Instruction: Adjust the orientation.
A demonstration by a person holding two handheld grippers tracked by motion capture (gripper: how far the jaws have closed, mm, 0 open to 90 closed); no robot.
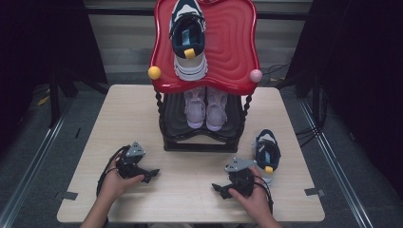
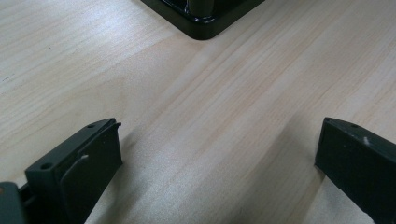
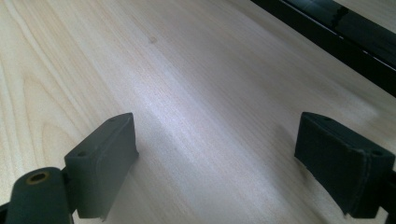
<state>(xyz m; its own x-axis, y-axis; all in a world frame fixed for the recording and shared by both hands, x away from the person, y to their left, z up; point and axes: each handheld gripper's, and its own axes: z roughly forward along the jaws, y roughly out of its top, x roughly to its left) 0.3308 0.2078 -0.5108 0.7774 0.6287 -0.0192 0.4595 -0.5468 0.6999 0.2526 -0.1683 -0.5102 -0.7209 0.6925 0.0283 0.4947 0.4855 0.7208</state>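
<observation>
Both tongs, my left gripper [image 1: 151, 174] and right gripper [image 1: 219, 188], rest with jaws apart and empty. Just right of my right one lies the navy sneaker [image 1: 266, 153]; grabbing its soft collar could let it sag and slip.

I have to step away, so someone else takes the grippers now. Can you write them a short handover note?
Left hand-held gripper: open, empty, low over the pale wooden table.
Right hand-held gripper: open, empty, also near the table.
One navy-and-white sneaker lies on the red top shelf of the shoe rack; its mate, the second navy-and-white sneaker, lies on the table beside the right hand-held gripper.
A pale pink pair of shoes sits on the lower shelf.
Likely left: shelve the table sneaker.
</observation>
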